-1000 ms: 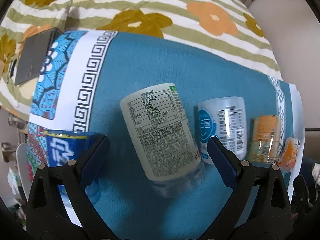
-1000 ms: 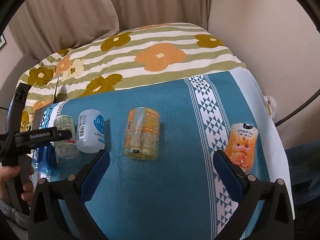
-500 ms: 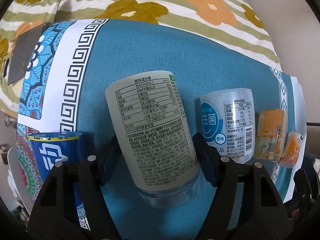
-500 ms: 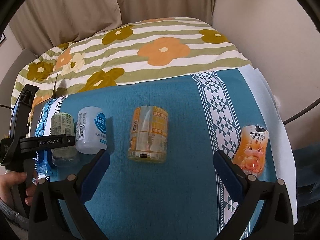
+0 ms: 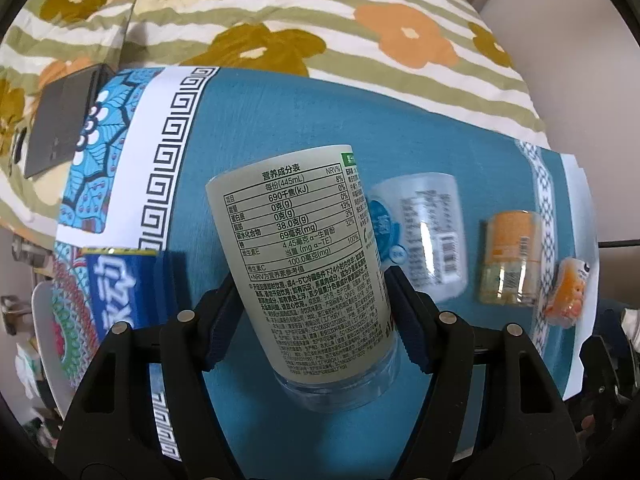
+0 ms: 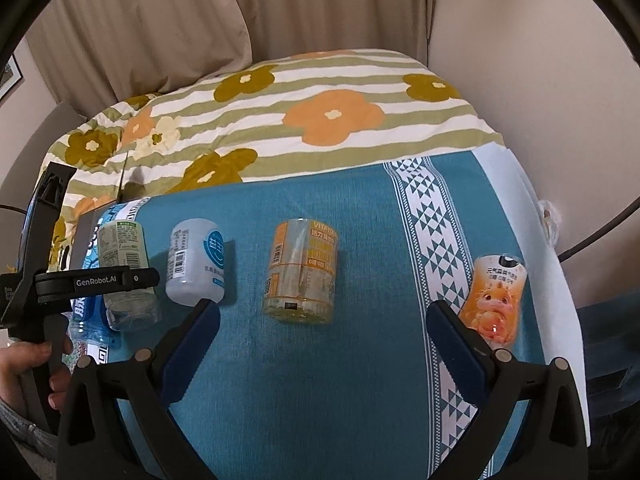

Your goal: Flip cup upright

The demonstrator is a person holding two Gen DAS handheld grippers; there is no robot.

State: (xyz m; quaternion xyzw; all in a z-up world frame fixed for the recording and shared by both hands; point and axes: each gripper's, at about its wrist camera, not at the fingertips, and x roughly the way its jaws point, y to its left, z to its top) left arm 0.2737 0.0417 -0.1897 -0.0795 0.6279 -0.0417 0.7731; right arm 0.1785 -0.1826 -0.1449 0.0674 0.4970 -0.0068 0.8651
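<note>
Pads of the left claw press both flanks of the green-labelled cup, gripping it at lower centre of the left wrist frame; its long axis runs away from the claw toward the upper left, clear end nearest the camera, lying on the blue cloth. Far nearer than the right claw, which hangs open, empty.

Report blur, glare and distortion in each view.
Left wrist view: the green-label cup held in the left tool reads sharp, the white cup beside it is smeared with glare streaks. Right wrist view: sharp, evenly lit; fisheye bends the blue cloth.
</note>
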